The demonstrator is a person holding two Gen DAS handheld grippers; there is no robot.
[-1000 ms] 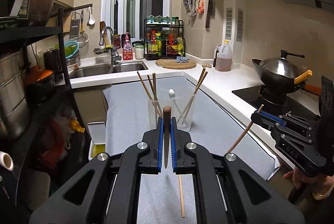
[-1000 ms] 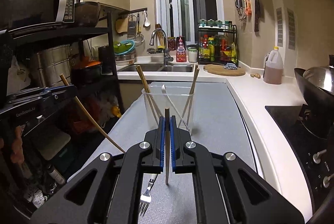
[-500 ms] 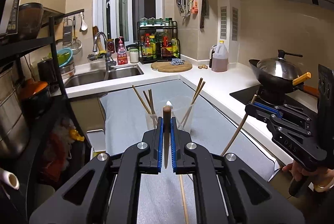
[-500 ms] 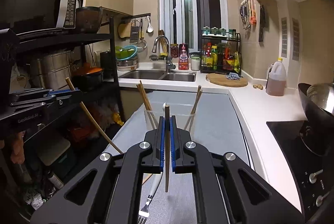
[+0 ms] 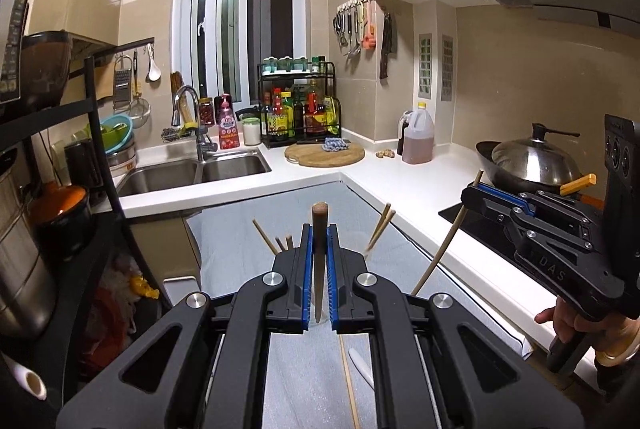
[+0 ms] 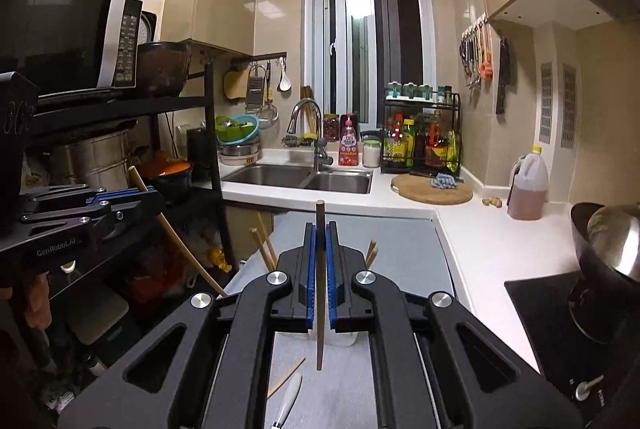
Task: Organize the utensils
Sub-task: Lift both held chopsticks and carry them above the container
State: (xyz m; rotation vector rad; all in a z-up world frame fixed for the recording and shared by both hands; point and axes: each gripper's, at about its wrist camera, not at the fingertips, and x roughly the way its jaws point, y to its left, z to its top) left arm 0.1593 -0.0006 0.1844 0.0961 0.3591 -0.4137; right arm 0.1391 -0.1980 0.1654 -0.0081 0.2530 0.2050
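Observation:
My left gripper (image 5: 319, 235) is shut on a wooden chopstick (image 5: 319, 225) that stands upright between its blue pads. My right gripper (image 6: 320, 235) is shut on another wooden chopstick (image 6: 320, 345). Both are raised over the grey mat (image 5: 240, 245), side by side. The clear holder is mostly hidden behind the grippers; several chopstick ends (image 5: 382, 225) stick out above them, and its base (image 6: 344, 339) shows in the right wrist view. A loose chopstick (image 5: 349, 381) and a white-handled utensil (image 5: 360, 367) lie on the mat below. The right gripper (image 5: 472, 194) shows in the left wrist view, the left gripper (image 6: 154, 195) in the right wrist view.
A double sink (image 5: 196, 173) and faucet are at the back. A spice rack (image 5: 298, 109), cutting board (image 5: 324, 155) and oil jug (image 5: 418, 137) stand on the white counter. A lidded wok (image 5: 532, 161) sits on the cooktop at right. A black shelf rack (image 6: 120, 149) with pots and a microwave is at left.
Both grippers have risen and pulled back with their chopsticks. The holder has dropped lower in both views and is now mostly hidden behind the gripper bodies.

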